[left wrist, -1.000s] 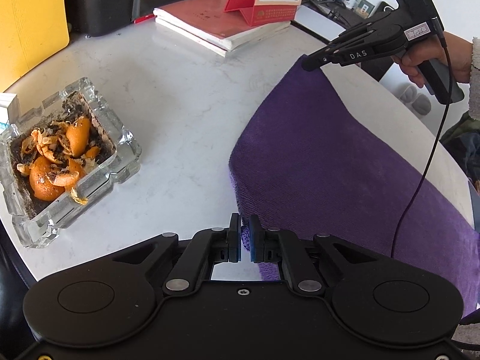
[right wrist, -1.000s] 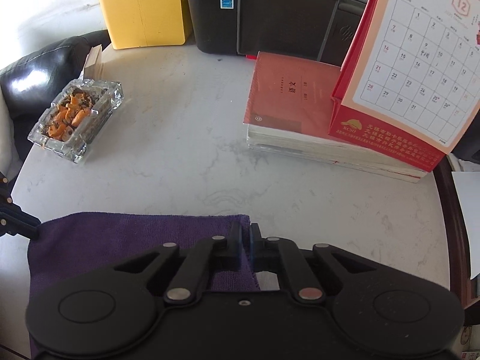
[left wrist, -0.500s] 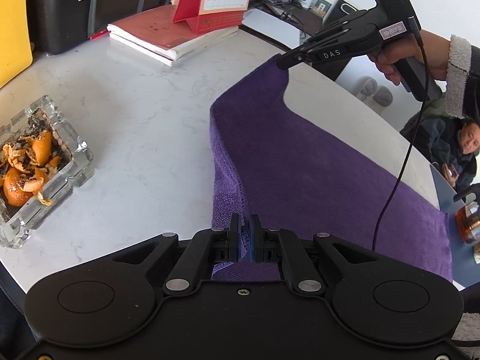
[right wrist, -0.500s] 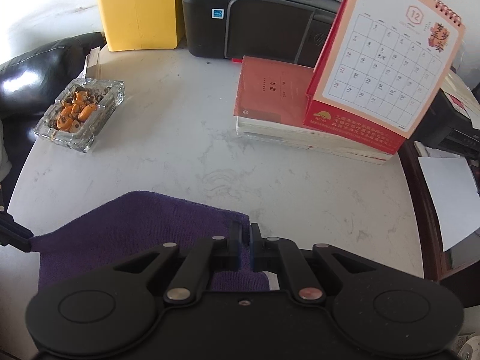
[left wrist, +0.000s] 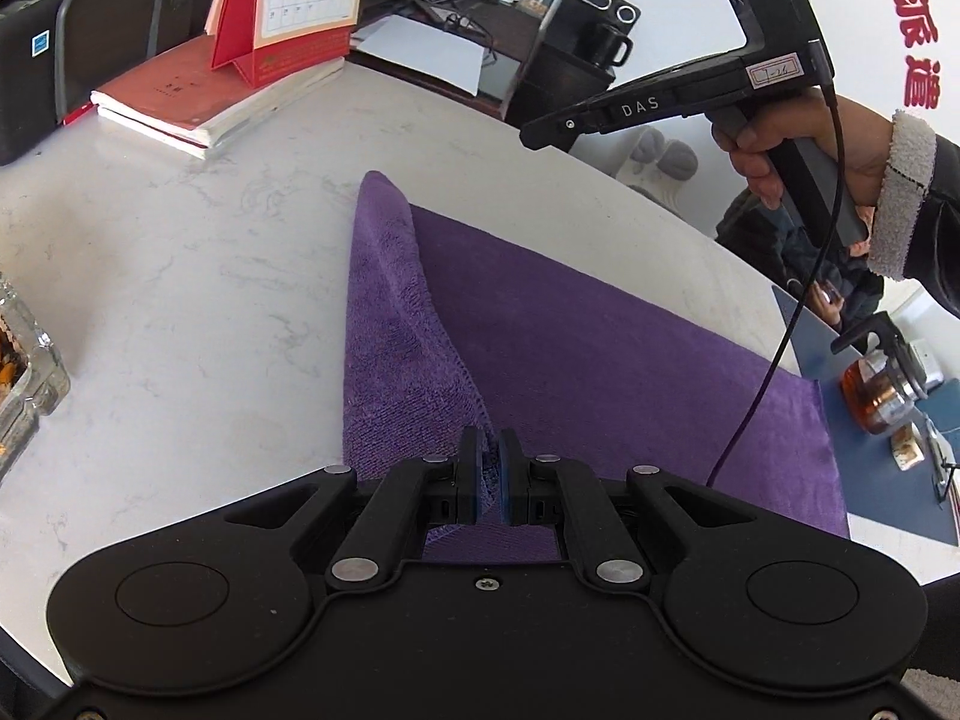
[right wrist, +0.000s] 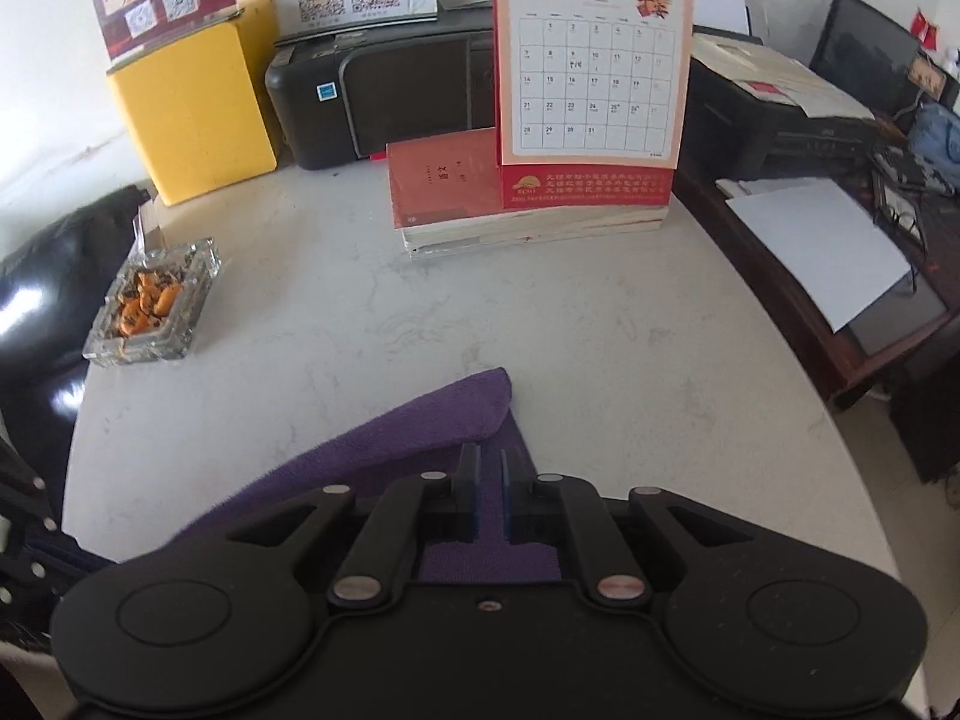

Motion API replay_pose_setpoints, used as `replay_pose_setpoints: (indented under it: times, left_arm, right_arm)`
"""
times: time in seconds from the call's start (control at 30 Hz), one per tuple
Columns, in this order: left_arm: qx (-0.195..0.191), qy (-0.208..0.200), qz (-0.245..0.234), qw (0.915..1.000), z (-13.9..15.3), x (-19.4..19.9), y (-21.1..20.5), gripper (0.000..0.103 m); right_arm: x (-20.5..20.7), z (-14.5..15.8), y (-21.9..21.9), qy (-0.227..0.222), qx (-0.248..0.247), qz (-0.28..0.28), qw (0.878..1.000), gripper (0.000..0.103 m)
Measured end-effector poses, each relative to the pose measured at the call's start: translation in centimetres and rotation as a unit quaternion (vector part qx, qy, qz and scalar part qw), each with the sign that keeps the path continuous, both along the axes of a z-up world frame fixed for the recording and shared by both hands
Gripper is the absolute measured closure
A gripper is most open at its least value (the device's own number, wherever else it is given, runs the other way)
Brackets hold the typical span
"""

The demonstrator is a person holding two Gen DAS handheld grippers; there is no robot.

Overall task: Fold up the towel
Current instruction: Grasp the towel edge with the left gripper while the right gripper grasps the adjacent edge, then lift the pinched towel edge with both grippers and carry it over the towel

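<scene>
The purple towel (left wrist: 600,360) lies on the white marble table (left wrist: 180,270), its left edge lifted into a fold toward me. My left gripper (left wrist: 491,468) is shut on the towel's near corner, cloth pinched between the blue pads. The towel's far corner (left wrist: 375,186) rests on the table. My right gripper (left wrist: 528,135), held by a hand, hovers above and to the right of that corner with nothing in it. In the right wrist view its jaws (right wrist: 489,462) are opening, a narrow gap between them, and the towel (right wrist: 420,426) lies loose below.
A glass ashtray (right wrist: 150,306) with orange peel sits at the table's left. Stacked books (right wrist: 480,222) carry a desk calendar (right wrist: 588,90) at the back. Behind them stand a black printer (right wrist: 372,90) and a yellow box (right wrist: 192,114). A glass teapot (left wrist: 882,384) stands beyond the table's right edge.
The right gripper let go of the towel's far corner and rose away from it. That corner dropped onto the table. The left gripper carried its corner over, folding the left edge upward.
</scene>
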State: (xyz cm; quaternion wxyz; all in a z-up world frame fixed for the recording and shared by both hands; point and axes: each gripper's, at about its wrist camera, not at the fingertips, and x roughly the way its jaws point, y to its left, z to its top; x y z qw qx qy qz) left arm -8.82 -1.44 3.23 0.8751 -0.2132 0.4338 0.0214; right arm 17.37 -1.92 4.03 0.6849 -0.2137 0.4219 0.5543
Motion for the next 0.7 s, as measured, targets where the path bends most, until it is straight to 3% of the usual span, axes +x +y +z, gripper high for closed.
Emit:
replay_pose_setpoints:
  times: [0.1, 0.2, 0.3, 0.43, 0.63, 0.7]
  left_arm:
    - [0.0, 0.005, 0.006, 1.0, -0.3, 0.0, -0.4, 0.098]
    - [-0.001, 0.005, 0.015, 0.9999, -0.4, -0.3, -0.2, 0.098]
    - [-0.004, 0.005, 0.024, 0.9997, -0.6, -0.5, 0.2, 0.098]
    - [-0.007, -0.001, 0.036, 0.9993, -0.6, -0.8, 1.1, 0.098]
    - [-0.018, -0.009, 0.042, 0.9989, -0.1, -0.7, 2.1, 0.098]
    - [-0.019, -0.009, 0.037, 0.9991, 0.0, -0.7, 2.1, 0.098]
  right_arm:
    - [-0.1, -2.3, 0.1, 0.079, -0.001, -0.036, 0.996, 0.073]
    - [-0.1, -4.7, -0.4, 0.168, 0.013, -0.084, 0.982, 0.07]
    - [0.1, -7.2, -1.7, 0.282, 0.037, -0.148, 0.947, 0.063]
    - [-0.7, -10.1, -2.9, 0.378, 0.049, -0.206, 0.901, 0.061]
    - [-3.2, -12.9, -5.3, 0.479, 0.08, -0.26, 0.834, 0.057]
    - [-3.8, -13.8, -4.7, 0.496, 0.08, -0.262, 0.824, 0.057]
